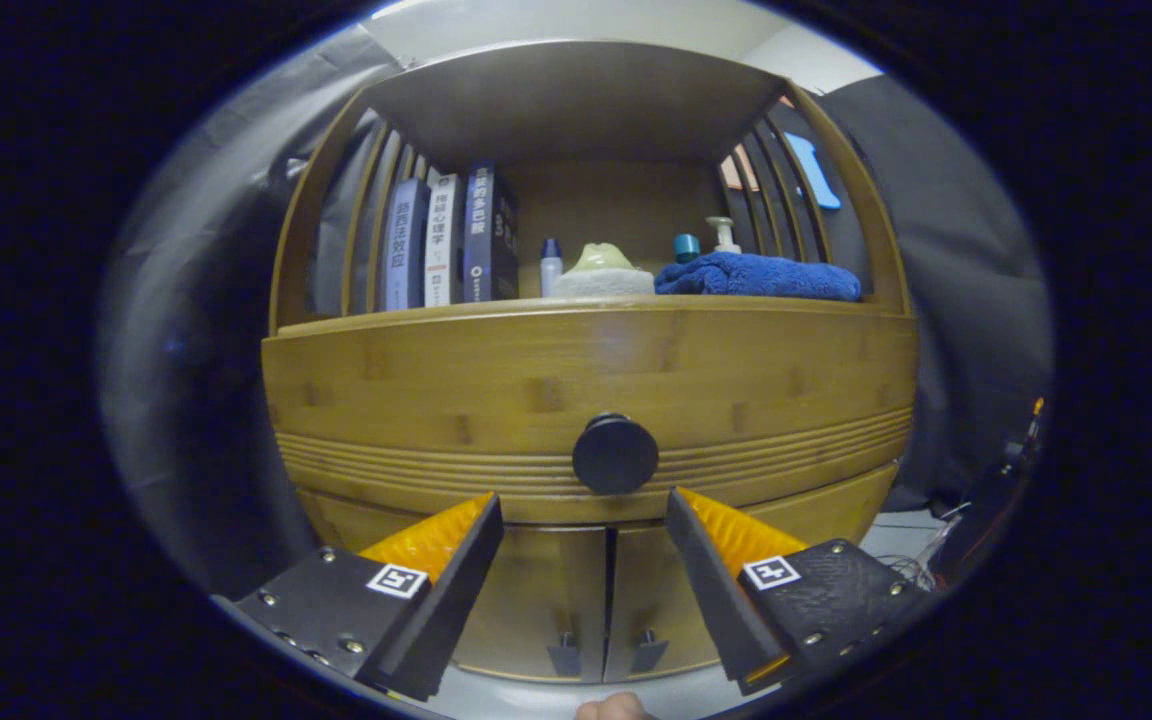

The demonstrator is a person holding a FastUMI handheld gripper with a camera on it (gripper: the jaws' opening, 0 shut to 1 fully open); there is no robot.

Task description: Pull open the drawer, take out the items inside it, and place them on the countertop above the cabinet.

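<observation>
Directly ahead of the gripper (584, 510) sits the round black knob (615, 453) on the shut bamboo drawer front (496, 385) of a small wooden cabinet (356, 520); this knob serves as landmark

- Fingers spread wide, holding nothing; knob just beyond the tips, centred in the gap but slightly above it
- Drawer flush with cabinet face, contents hidden. Cannot tell whether things are inside
- Above the knob: countertop (496, 312) carrying a folded blue towel (758, 276), a pale green lidded dish (603, 271), small bottles (550, 266) and a pump dispenser (723, 233); upright books (448, 240) up and left of the knob
- Below the knob: two cupboard doors with small handles (606, 652)

Risks, as I judge them: fingers closing low would pinch under the knob and slip off; an off-axis pull could jam the drawer or drag the light cabinet forward

Room: side slats and upper shelf box the countertop in; the bare strip along its front edge is narrow, with the widest gap straight above the knob
</observation>
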